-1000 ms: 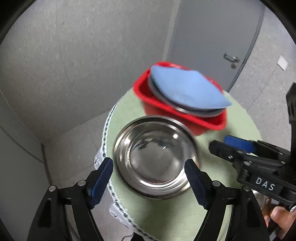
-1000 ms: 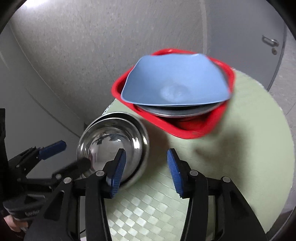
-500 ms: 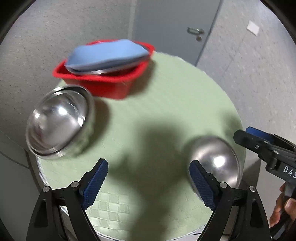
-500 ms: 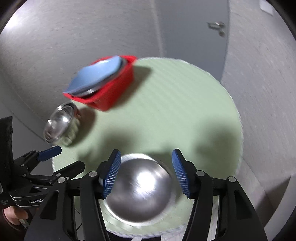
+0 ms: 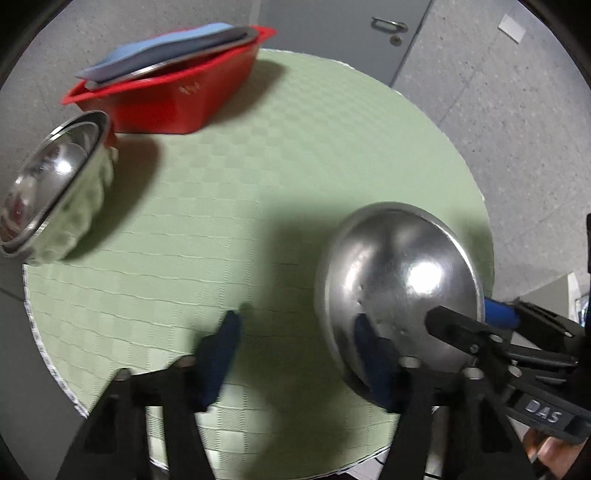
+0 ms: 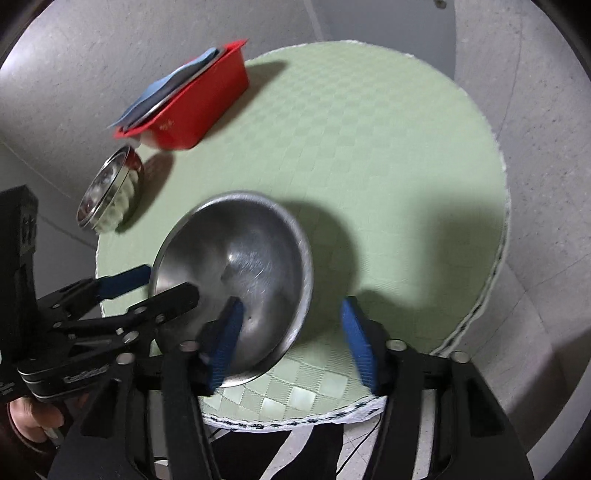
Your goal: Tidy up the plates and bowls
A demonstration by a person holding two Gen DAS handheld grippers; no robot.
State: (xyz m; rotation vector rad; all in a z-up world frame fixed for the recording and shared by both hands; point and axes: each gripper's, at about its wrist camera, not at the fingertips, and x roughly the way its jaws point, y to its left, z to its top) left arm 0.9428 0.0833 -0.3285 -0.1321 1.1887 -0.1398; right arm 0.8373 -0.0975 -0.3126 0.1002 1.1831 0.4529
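Note:
An upside-down steel bowl (image 5: 399, 266) (image 6: 240, 258) lies near the front edge of the round green-clothed table (image 5: 295, 155) (image 6: 388, 147). My left gripper (image 5: 297, 332) (image 6: 162, 284) straddles the bowl's left rim, one finger over the dome and one on the cloth. Its jaws are closing and its pads are clear of the metal. My right gripper (image 6: 291, 317) (image 5: 465, 317) straddles the bowl's other side, also closing, with the rim between its pads and the outer pad apart from it. A red basin (image 5: 177, 99) (image 6: 192, 107) holds a blue plate (image 5: 159, 48) (image 6: 162, 88) over a steel one.
Stacked steel bowls (image 5: 48, 184) (image 6: 107, 192) stand at the table's left edge beside the basin. Grey floor surrounds the table, and a grey door (image 5: 351, 22) is behind it. A person's hand (image 5: 546, 454) (image 6: 29, 417) holds each gripper's handle.
Both grippers swung away from the stacked bowls and the red basin, then dropped over the upside-down bowl. Their jaws stand narrower than half a second ago.

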